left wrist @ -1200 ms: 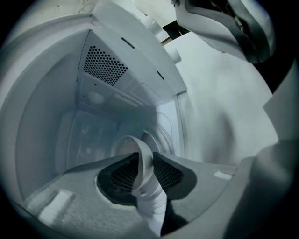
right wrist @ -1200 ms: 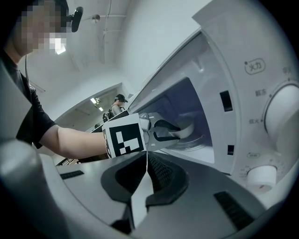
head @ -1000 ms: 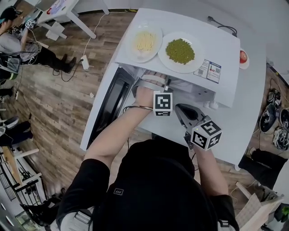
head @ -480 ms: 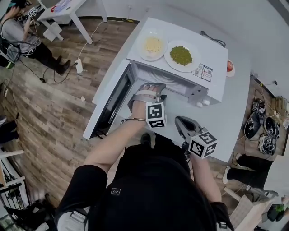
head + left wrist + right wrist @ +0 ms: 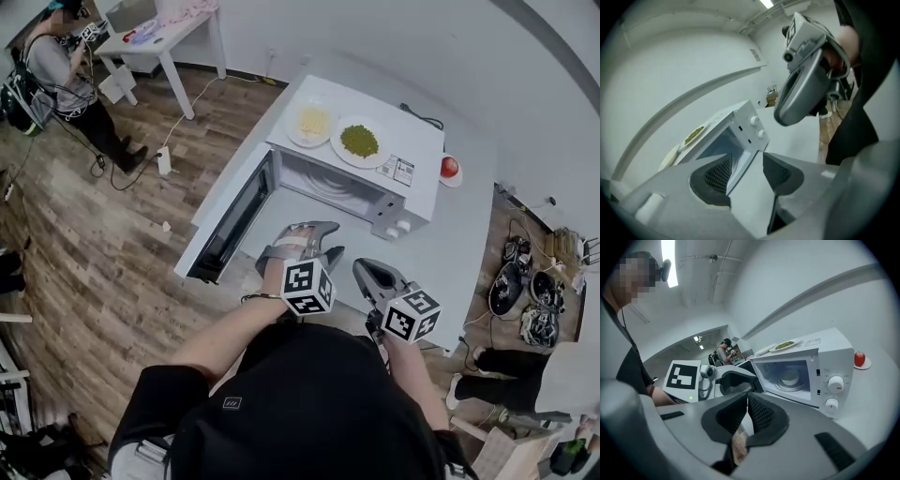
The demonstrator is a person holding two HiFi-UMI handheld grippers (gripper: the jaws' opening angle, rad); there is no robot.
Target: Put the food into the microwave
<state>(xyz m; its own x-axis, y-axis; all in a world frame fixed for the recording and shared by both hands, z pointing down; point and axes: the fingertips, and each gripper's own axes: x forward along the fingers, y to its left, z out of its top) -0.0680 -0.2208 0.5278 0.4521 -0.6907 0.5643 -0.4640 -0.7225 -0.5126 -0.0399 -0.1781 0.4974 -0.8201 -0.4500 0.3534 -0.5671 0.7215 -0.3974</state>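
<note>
Microwave (image 5: 422, 150) door (image 5: 232, 217) is open. Plate of peas (image 5: 359, 141) and plate of yellow food (image 5: 313, 123) sit on its top. Left gripper (image 5: 746, 171) jaws have just been opening: wide apart, nothing between them. Right gripper (image 5: 747, 404) jaws are pressed together, empty. Likely step: fetch the first plate. Next: grip a rim, keep it level.

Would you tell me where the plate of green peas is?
In the head view, the pea plate sits atop the white microwave, right of the yellow-food plate.

Peas (image 5: 360, 141), yellow food (image 5: 313, 122) atop open microwave (image 5: 420, 150)
</note>
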